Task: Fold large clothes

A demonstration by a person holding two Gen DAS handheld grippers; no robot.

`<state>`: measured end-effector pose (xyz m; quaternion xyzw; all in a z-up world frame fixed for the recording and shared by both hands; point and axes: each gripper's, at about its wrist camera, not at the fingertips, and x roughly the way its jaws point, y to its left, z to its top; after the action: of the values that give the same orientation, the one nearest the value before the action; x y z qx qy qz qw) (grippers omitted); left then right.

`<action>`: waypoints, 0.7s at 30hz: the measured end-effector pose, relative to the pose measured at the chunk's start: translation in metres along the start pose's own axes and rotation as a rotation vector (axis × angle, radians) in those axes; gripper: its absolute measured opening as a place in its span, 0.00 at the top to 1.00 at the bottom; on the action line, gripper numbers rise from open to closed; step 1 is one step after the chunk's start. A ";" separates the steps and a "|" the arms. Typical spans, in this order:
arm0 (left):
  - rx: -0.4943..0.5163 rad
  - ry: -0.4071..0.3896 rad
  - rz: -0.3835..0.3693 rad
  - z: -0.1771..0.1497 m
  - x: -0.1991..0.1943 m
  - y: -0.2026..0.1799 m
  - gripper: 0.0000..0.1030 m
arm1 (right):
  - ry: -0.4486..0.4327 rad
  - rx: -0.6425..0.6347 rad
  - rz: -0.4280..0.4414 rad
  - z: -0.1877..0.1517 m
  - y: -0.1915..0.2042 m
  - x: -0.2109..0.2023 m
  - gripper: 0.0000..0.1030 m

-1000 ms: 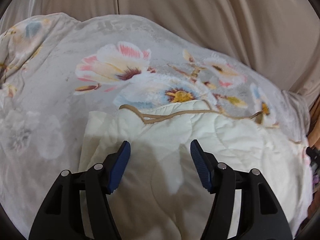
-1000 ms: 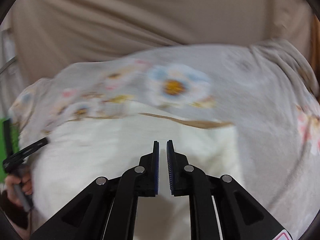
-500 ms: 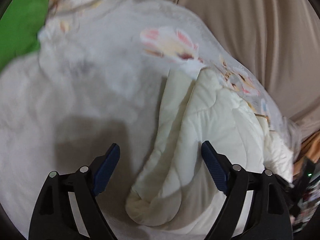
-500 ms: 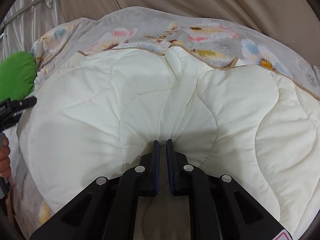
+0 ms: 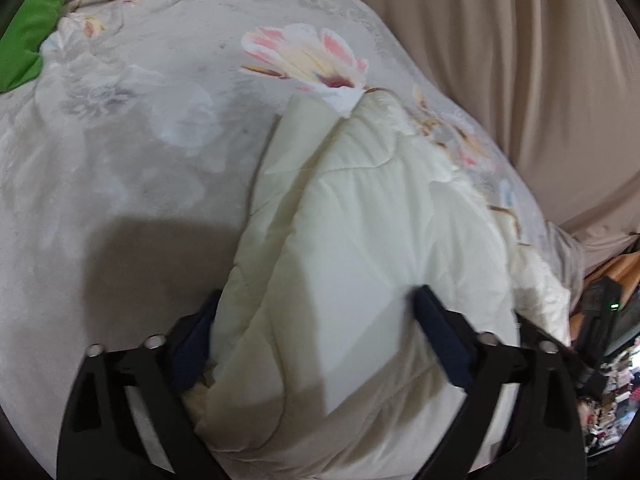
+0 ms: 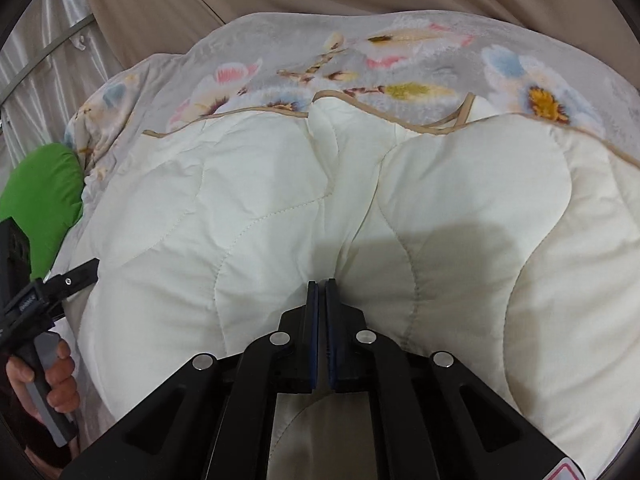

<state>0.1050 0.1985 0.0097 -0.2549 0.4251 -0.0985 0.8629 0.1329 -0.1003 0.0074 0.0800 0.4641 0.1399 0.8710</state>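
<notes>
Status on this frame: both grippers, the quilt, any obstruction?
Left gripper open, straddling folded cream quilted blanket. Right gripper shut on its cream side. Green cushion beside the blanket, not blocking.

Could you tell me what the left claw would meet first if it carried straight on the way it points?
The cream quilted fold: it already bulges between the open left claw, so contact looks almost immediate.

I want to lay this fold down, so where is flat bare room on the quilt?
Free: the grey floral side, between the green cushion and the cream fold. Crowded: the bunched fold between the left gripper fingers, and the pinch at the right gripper.
</notes>
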 end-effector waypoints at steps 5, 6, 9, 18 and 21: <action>0.081 -0.059 -0.079 0.012 -0.031 -0.028 0.70 | 0.003 0.026 0.056 0.000 -0.009 0.003 0.97; 0.101 -0.077 -0.093 0.012 -0.039 -0.035 0.75 | 0.003 0.031 0.064 -0.001 -0.011 0.003 0.97; 0.169 -0.127 -0.184 0.017 -0.066 -0.064 0.81 | 0.002 0.033 0.072 0.000 -0.012 0.003 0.97; 0.446 -0.133 -0.387 -0.007 -0.082 -0.192 0.82 | -0.004 0.027 0.071 0.000 -0.013 0.004 0.98; 0.496 -0.111 -0.406 -0.020 -0.069 -0.220 0.82 | -0.009 0.028 0.075 0.000 -0.014 0.000 0.98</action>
<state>0.0572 0.0312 0.1619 -0.1213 0.2811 -0.3551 0.8833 0.1353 -0.1137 0.0033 0.1101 0.4586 0.1654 0.8662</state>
